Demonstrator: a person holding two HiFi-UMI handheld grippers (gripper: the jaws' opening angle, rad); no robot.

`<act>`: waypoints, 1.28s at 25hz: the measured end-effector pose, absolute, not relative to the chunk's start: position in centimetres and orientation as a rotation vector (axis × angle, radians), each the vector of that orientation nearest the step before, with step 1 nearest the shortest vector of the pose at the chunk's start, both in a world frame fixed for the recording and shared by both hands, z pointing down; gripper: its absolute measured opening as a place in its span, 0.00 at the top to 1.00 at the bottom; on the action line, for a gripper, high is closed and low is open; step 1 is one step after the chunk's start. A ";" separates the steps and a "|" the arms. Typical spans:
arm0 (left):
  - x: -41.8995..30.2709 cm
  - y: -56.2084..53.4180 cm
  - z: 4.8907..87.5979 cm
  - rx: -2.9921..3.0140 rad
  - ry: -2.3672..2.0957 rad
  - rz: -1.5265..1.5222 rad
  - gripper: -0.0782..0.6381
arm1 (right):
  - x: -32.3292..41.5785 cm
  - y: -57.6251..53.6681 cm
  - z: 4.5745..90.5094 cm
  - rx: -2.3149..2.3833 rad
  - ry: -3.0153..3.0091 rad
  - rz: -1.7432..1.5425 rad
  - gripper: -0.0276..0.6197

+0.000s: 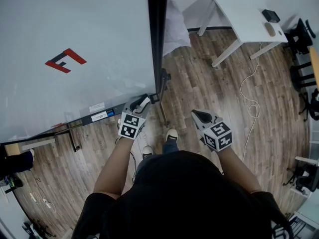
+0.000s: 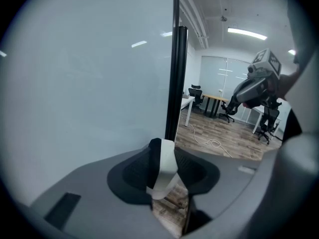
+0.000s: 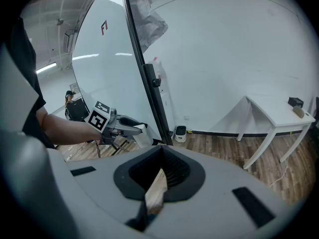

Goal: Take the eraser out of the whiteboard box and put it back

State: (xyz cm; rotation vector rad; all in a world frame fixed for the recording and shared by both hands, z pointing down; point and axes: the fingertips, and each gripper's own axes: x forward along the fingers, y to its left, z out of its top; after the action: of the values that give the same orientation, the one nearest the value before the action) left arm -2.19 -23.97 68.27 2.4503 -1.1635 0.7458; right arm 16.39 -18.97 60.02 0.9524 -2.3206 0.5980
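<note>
My left gripper [image 1: 141,103] is at the right end of the dark tray [image 1: 99,116] that runs along the whiteboard's [image 1: 75,44] lower edge. It is shut on the white eraser [image 1: 143,101]. In the left gripper view the eraser [image 2: 164,166] stands upright between the pads, white with a black felt side, close to the board's black edge post [image 2: 175,83]. The right gripper view shows the same eraser [image 3: 141,133] sticking out of the left gripper's tips. My right gripper [image 1: 198,115] hangs to the right over the wooden floor with its jaws together and nothing in them.
A white table [image 1: 249,19] stands at the back right, with a pale cable [image 1: 249,98] trailing across the floor below it. Black office chairs [image 1: 301,34] line the right edge. The board's stand foot [image 1: 163,111] and the person's shoes [image 1: 171,135] are just below the grippers.
</note>
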 end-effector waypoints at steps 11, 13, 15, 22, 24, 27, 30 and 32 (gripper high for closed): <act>-2.2 -24.1 66.2 2.440 -1.170 0.724 0.68 | 16.1 -18.4 59.4 0.956 -2.330 0.587 0.97; -2.1 -23.9 65.3 2.454 -1.174 0.720 0.68 | 16.0 -18.2 59.2 0.959 -2.333 0.585 0.97; -2.0 -23.8 64.2 2.477 -1.174 0.715 0.68 | 15.8 -18.1 59.1 0.963 -2.337 0.583 0.97; -1.9 -23.3 60.6 2.541 -1.184 0.673 0.68 | 15.2 -17.4 58.0 0.976 -2.353 0.571 0.97; -2.0 -23.2 59.6 2.555 -1.192 0.654 0.68 | 15.0 -17.2 57.8 0.977 -2.356 0.569 0.97; -2.5 -23.0 58.6 2.570 -1.205 0.637 0.68 | 14.5 -16.9 57.6 0.979 -2.361 0.565 0.97; -3.1 -22.6 57.7 2.571 -1.204 0.632 0.68 | 14.0 -16.6 57.2 0.980 -2.367 0.559 0.97; -3.4 -22.4 57.1 2.560 -1.202 0.611 0.68 | 13.6 -16.4 57.0 0.981 -2.371 0.552 0.97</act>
State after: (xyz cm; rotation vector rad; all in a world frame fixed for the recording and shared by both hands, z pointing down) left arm -3.41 -22.39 57.07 2.5604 -1.2020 0.6108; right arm 13.61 -16.39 56.99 0.9808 -2.3708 0.5523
